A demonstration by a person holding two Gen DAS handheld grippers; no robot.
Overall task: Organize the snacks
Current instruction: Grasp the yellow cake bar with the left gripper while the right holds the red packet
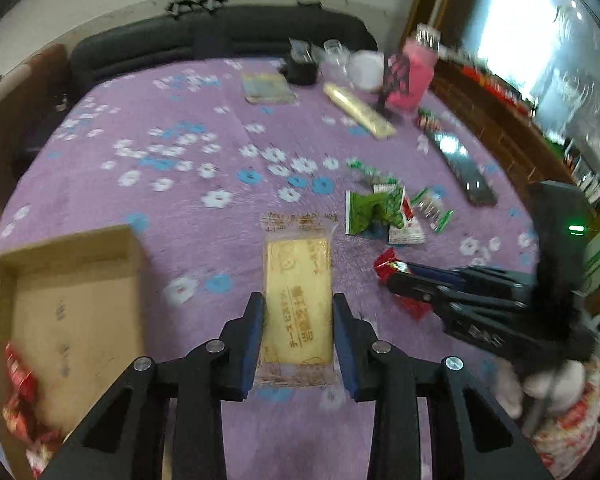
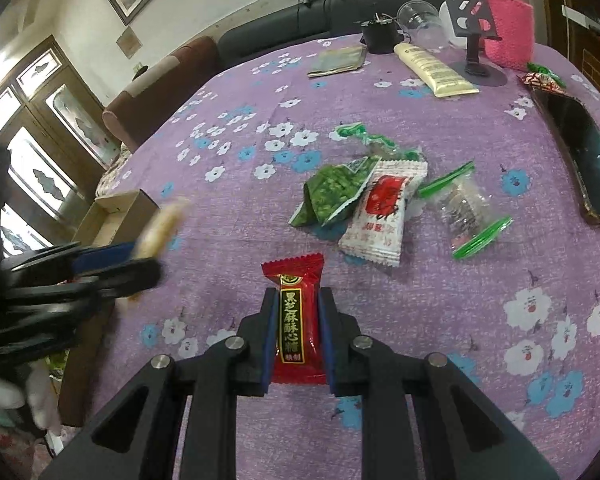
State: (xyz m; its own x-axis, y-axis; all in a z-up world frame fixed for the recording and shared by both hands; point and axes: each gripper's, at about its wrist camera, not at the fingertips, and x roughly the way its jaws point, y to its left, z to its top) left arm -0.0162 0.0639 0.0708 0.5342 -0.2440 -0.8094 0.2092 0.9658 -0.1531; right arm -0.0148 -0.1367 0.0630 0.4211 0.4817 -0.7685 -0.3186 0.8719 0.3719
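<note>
My left gripper (image 1: 298,300) is shut on a yellow biscuit packet (image 1: 298,292), lifted off the purple flowered tablecloth (image 1: 204,128). In the right wrist view that same gripper (image 2: 140,264) shows blurred at the left with the packet (image 2: 162,226) sticking up from it. My right gripper (image 2: 299,300) is shut on a red candy bar wrapper (image 2: 298,320). In the left wrist view it (image 1: 392,276) reaches in from the right with the red wrapper (image 1: 386,264) at its tip. A green snack packet (image 2: 332,192), a white-and-red packet (image 2: 380,212) and a clear zip bag (image 2: 464,208) lie mid-table.
An open cardboard box (image 1: 72,300) sits at the left table edge with red wrappers (image 1: 20,392) in its near corner. At the far side stand a pink bottle (image 2: 508,28), a phone stand (image 2: 476,20), a cream tube (image 2: 432,68), clear cups (image 2: 420,20). A dark phone (image 2: 584,156) lies right.
</note>
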